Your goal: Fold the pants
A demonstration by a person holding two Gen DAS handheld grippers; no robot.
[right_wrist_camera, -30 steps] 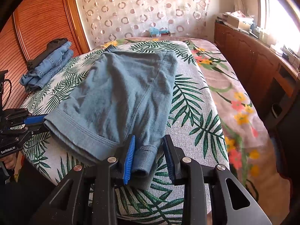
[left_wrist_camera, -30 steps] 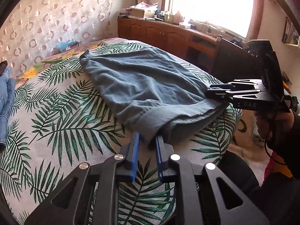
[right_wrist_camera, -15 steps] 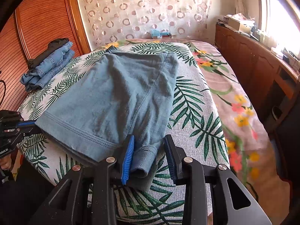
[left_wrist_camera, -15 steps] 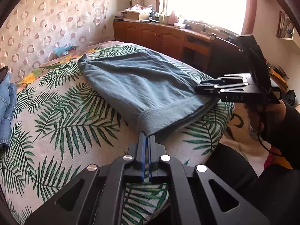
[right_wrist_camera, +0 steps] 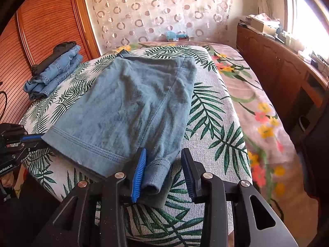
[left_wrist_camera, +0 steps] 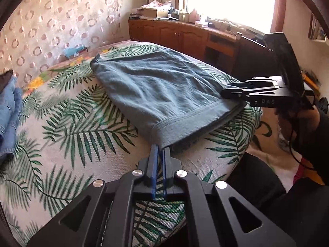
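Note:
Grey-blue pants [left_wrist_camera: 160, 90] lie folded lengthwise on a bed with a palm-leaf cover [left_wrist_camera: 82, 127], their hems at the near edge. My left gripper [left_wrist_camera: 160, 149] is shut on the left hem corner, and it shows at the left edge of the right wrist view [right_wrist_camera: 33, 141]. My right gripper [right_wrist_camera: 163, 151] straddles the right hem corner of the pants [right_wrist_camera: 131, 111]. Its jaws are opening: the cuff rests against the left pad and a gap stands before the right one. In the left wrist view the right gripper [left_wrist_camera: 224, 90] reaches in from the right.
A stack of folded jeans [right_wrist_camera: 55, 72] sits at the bed's far left. A long wooden cabinet [right_wrist_camera: 277, 65] under the window runs along the right side. A wooden wardrobe [right_wrist_camera: 47, 20] stands left. A person's hand [left_wrist_camera: 296, 119] holds the right gripper.
My left gripper's jaws closed on the hem corner and drew it out to the left. The right gripper's jaws spread wider around the cuff.

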